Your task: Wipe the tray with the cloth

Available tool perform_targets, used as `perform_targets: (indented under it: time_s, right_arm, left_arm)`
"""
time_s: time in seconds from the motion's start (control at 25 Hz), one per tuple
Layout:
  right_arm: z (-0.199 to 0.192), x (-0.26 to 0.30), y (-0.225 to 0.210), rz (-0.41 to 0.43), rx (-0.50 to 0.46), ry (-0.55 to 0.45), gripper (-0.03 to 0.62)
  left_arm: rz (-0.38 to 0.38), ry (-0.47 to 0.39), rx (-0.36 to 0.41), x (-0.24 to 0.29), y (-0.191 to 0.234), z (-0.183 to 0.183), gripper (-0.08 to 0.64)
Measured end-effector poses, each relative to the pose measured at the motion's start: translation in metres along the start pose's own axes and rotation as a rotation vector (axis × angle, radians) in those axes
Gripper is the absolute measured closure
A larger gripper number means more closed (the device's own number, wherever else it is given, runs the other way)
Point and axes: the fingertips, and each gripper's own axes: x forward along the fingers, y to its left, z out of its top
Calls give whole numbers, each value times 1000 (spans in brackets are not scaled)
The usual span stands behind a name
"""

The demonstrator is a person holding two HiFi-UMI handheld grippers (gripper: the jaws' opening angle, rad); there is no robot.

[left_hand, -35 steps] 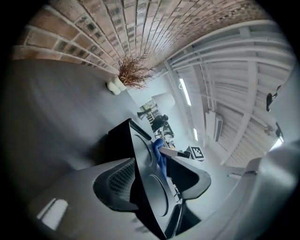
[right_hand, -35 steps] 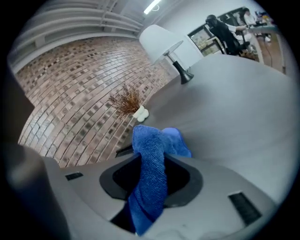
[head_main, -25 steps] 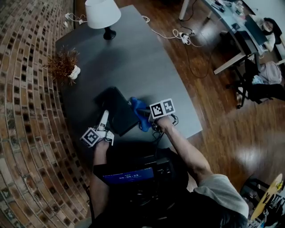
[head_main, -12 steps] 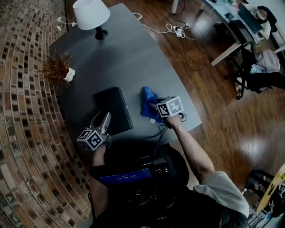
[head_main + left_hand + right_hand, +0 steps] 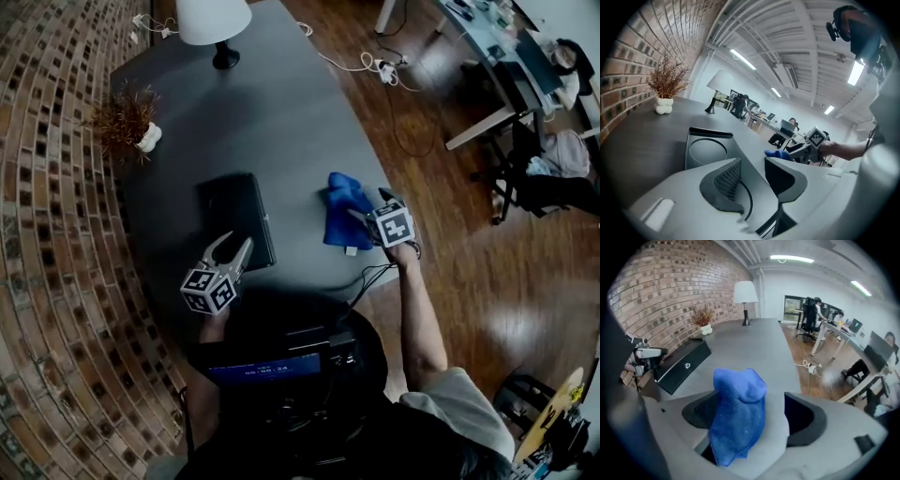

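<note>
Right gripper (image 5: 752, 416) jaws just opened, cloth (image 5: 345, 211) loose between, right of tray (image 5: 234, 220). Left gripper (image 5: 231, 242) jaws just narrowed, part-open, empty. Risk: cloth snags jaw, slides off surface (image 5: 281, 122).

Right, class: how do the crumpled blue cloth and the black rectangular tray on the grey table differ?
The blue cloth is bright and soft; the black tray is dark and rigid. The cloth lies bunched in folds; the tray lies flat, straight-edged. On the grey table, the cloth sits nearer the right edge, the tray nearer the brick wall. Both rest on the table, apart.
</note>
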Motion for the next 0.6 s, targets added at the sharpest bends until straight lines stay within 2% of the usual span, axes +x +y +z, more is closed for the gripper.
perform_targets:
  time_s: [0.04, 0.08, 0.12, 0.16, 0.24, 0.28, 0.36, 0.4, 0.48, 0.56, 0.6]
  right_arm:
    - [14, -16, -1, -22, -30, -54, 138]
    - [32, -33, 9, -29, -94, -124, 178]
    - [54, -46, 32, -4, -182, -199, 269]
    - [73, -52, 67, 55, -283, -264, 328]
    - [94, -38, 154, 218, -484, -309, 345]
    - [95, -20, 192, 281, -578, -290, 345]
    - [85, 25, 237, 333, -757, -200, 345]
    - [79, 43, 247, 340, -841, -155, 345]
    - [74, 58, 256, 362, -985, -110, 388]
    - [71, 62, 254, 379, -1089, -74, 395]
    - [67, 64, 252, 382, -1134, -45, 425]
  left_arm:
    - [1, -5, 0, -1, 1, 1, 414]
    - [0, -16, -7, -2, 2, 2, 414]
    - [1, -31, -13, -4, 3, 4, 414]
    - [8, -48, -11, -6, 4, 7, 414]
    - [34, -67, 14, -10, 7, 10, 414]
    - [46, -66, 22, -11, 9, 11, 414]
    - [55, -63, 11, -13, 11, 9, 414]
    - [56, -64, 6, -14, 10, 9, 413]
    - [53, -67, 19, -14, 8, 9, 413]
    - [56, -70, 41, -14, 7, 9, 413]
    - [60, -72, 48, -14, 7, 8, 413]
